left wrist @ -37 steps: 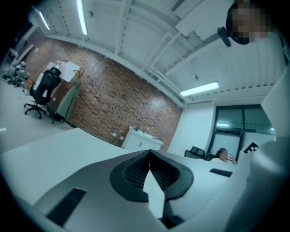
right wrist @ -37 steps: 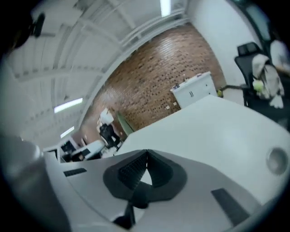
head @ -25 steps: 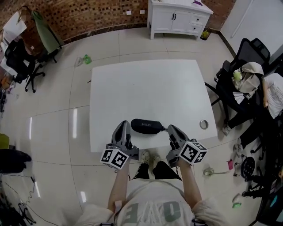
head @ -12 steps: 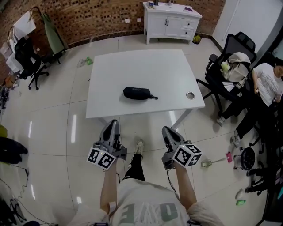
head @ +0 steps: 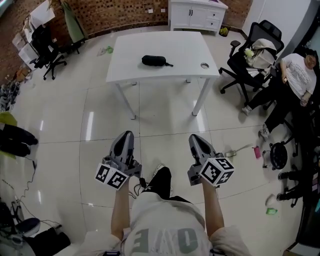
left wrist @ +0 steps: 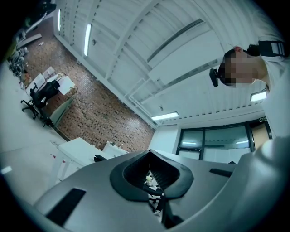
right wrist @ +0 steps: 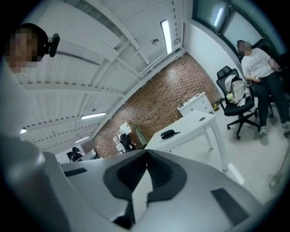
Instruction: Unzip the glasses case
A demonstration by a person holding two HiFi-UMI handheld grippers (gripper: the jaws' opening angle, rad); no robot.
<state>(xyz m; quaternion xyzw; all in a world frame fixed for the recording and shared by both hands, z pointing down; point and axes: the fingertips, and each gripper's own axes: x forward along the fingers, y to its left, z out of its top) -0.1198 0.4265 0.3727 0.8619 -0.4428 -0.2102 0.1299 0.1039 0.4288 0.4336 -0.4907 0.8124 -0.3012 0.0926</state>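
Note:
The black glasses case (head: 153,61) lies on the white table (head: 165,45), far ahead at the top of the head view. Both grippers hang low over the tiled floor close to the person's body, well away from the table. My left gripper (head: 126,136) is shut with nothing in it. My right gripper (head: 196,138) is also shut and empty. In the right gripper view the glasses case (right wrist: 168,133) shows small on the distant table (right wrist: 192,123), beyond the right gripper (right wrist: 146,152). The left gripper (left wrist: 149,153) points up toward the ceiling.
A small round object (head: 204,65) sits near the table's right edge. A black office chair with a bag (head: 252,55) and a seated person (head: 300,75) are at the right. A white cabinet (head: 197,12) stands behind the table. Chairs and clutter (head: 37,45) line the left wall.
The person has stepped back from the table. Both grippers, which were beside the glasses case a second ago, are now far from it over the floor. The case stayed on the table.

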